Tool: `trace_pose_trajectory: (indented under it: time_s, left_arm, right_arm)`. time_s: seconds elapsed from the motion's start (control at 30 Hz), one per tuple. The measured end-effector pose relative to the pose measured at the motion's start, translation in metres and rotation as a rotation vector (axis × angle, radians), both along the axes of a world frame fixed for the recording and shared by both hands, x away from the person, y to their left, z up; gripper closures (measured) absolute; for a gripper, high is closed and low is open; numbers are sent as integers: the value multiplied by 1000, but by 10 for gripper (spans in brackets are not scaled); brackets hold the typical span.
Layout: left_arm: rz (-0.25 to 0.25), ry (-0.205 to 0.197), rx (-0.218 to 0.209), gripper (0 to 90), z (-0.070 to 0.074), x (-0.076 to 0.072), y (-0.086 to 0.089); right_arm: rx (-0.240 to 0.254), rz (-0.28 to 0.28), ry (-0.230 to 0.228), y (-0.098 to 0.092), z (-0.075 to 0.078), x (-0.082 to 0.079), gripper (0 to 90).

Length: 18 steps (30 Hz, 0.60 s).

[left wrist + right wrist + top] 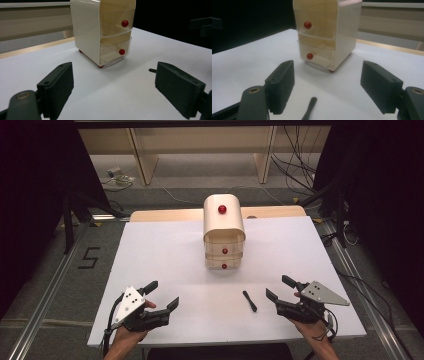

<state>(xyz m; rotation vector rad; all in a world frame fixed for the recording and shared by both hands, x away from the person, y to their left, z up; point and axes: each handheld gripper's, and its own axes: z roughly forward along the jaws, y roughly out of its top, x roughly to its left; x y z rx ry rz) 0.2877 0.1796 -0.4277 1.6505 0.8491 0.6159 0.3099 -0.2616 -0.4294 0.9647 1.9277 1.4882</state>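
Left gripper [164, 295] rests at the near left of the white table [165, 255], jaws spread wide, nothing between them. Right gripper [280, 288] rests at the near right, jaws likewise wide and empty. A small black stick [249, 300] lies flat just beside the right gripper. A cream drawer cabinet [224, 231] stands upright mid-table, drawers closed

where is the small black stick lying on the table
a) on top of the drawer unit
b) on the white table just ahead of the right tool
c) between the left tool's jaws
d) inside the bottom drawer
b: the black stick lies flat on the white table, just ahead of the open right tool and apart from the drawer unit; the right gripper view shows it ahead of that tool's jaws.
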Motion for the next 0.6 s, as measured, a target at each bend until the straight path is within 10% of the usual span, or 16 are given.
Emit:
trace_pose_trajectory:
  time_s: [0.6]
  left_arm:
    - [2,-5,-4,151,0,0,0]
  right_arm:
    - [22,-4,-36,9,9,3,285]
